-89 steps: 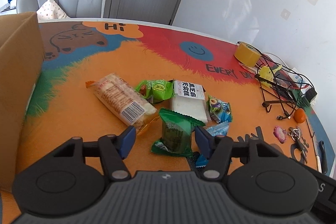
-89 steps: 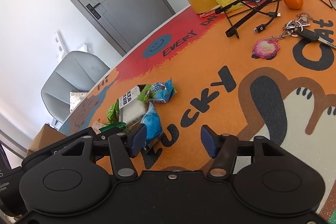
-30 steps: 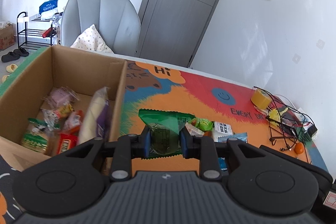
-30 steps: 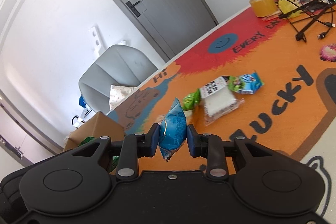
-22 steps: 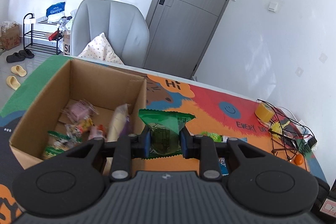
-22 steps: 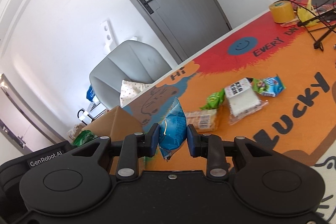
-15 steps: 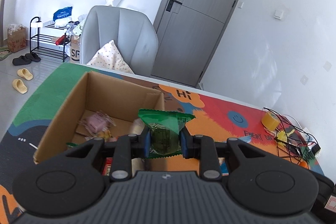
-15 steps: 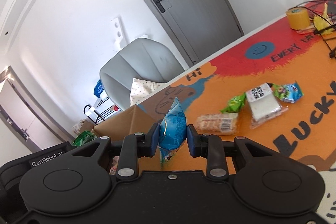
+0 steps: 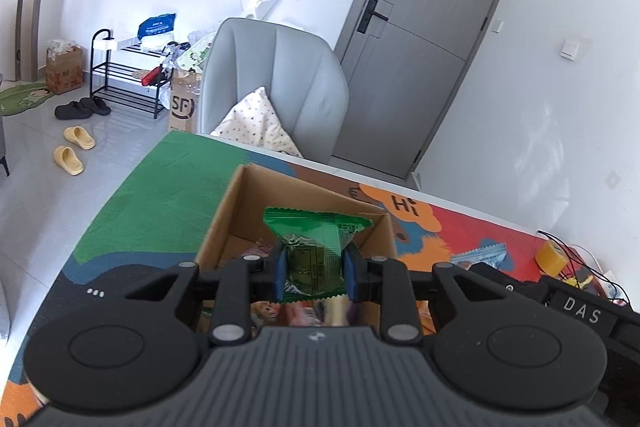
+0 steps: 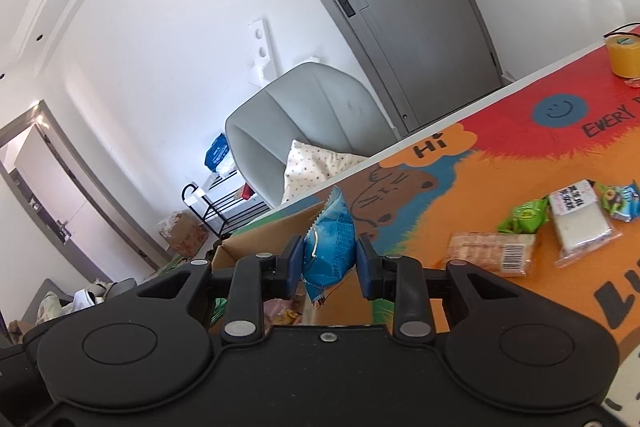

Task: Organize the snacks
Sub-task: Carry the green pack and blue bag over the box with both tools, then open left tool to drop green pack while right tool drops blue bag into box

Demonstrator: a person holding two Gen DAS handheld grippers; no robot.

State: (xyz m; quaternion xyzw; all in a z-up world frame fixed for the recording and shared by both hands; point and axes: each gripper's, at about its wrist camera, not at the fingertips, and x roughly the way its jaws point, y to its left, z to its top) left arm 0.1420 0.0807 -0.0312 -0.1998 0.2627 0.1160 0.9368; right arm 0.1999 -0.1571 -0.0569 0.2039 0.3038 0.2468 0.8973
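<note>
The left hand-held gripper is clamped on a green snack packet, held above the open cardboard box standing on the colourful counter, with other wrapped snacks lying inside the box. In the right wrist view, the right hand-held gripper pinches a blue snack packet over the box's near right corner, while four more snacks lie loose on the counter to the right, among them a long biscuit pack.

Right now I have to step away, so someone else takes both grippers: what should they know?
Left gripper: shut on the green packet, held over the cardboard box.
Right gripper: shut on the blue packet, near the box's edge.
Done: several snacks already lie in the box.
Left: drop both packets in, then fetch the four snacks on the mat.
</note>
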